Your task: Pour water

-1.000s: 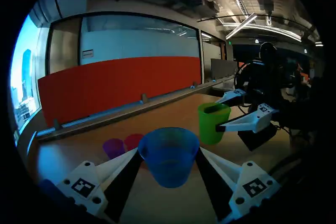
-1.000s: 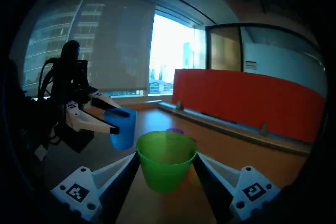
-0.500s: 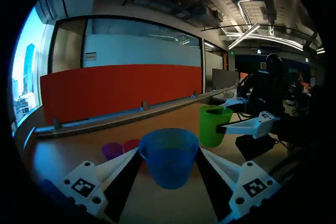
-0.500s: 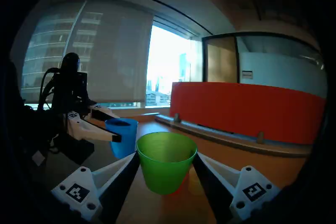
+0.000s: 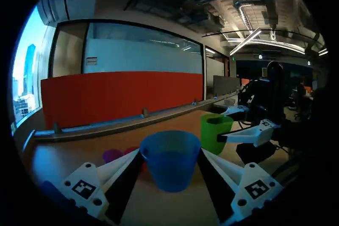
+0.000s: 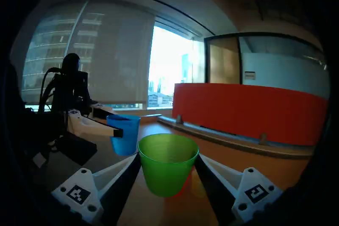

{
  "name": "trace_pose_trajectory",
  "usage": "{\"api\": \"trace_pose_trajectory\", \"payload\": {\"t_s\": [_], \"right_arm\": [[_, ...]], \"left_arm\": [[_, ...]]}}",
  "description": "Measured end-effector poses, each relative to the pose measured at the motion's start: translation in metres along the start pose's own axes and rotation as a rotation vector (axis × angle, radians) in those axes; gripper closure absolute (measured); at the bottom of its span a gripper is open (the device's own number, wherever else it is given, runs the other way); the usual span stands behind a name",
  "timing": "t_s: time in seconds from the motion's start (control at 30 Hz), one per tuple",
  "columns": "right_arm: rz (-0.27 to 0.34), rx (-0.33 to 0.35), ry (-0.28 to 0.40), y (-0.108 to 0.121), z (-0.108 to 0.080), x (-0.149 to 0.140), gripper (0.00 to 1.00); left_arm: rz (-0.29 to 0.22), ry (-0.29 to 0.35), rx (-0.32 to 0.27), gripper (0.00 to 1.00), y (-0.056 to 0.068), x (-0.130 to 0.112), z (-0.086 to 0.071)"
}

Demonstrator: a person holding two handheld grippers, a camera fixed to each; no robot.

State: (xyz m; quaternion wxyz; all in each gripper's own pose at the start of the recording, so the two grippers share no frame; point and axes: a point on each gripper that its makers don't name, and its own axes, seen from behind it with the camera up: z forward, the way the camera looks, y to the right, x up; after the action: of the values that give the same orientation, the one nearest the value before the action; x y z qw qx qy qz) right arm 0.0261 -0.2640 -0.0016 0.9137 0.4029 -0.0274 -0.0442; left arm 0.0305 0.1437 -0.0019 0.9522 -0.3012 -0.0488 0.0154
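In the left gripper view, a blue cup (image 5: 170, 164) is clamped upright in the left tongs (image 5: 169, 150) over the tabletop (image 5: 173, 207), level so nothing spills. In the right gripper view, a green cup (image 6: 168, 168) is gripped upright in the right tongs (image 6: 168, 155), with the blue cup near, probably for pouring.

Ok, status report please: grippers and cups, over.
Left gripper shut on blue cup. Right gripper shut on green cup. Both upright, apart, no pouring yet. Purple cup and red cup sit on table beyond.

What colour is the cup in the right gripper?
The cup is green, clearest in the right gripper view.
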Motion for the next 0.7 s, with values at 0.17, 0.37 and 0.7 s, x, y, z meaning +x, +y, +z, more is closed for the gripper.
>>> {"api": "trace_pose_trajectory", "payload": {"t_s": [0.17,0.37,0.7], "right_arm": [[0.005,0.016,0.001,-0.006,0.002,-0.001,0.09],[0.001,0.031,0.0,-0.013,0.003,0.001,0.09],[-0.003,0.079,-0.032,-0.031,0.005,-0.009,0.09]], "left_arm": [[0.027,0.003,0.008,0.15,0.001,0.002,-0.001],[0.05,0.001,0.008,0.15,0.002,0.004,-0.005],[0.149,-0.002,0.021,0.14,0.004,0.01,-0.007]]}}
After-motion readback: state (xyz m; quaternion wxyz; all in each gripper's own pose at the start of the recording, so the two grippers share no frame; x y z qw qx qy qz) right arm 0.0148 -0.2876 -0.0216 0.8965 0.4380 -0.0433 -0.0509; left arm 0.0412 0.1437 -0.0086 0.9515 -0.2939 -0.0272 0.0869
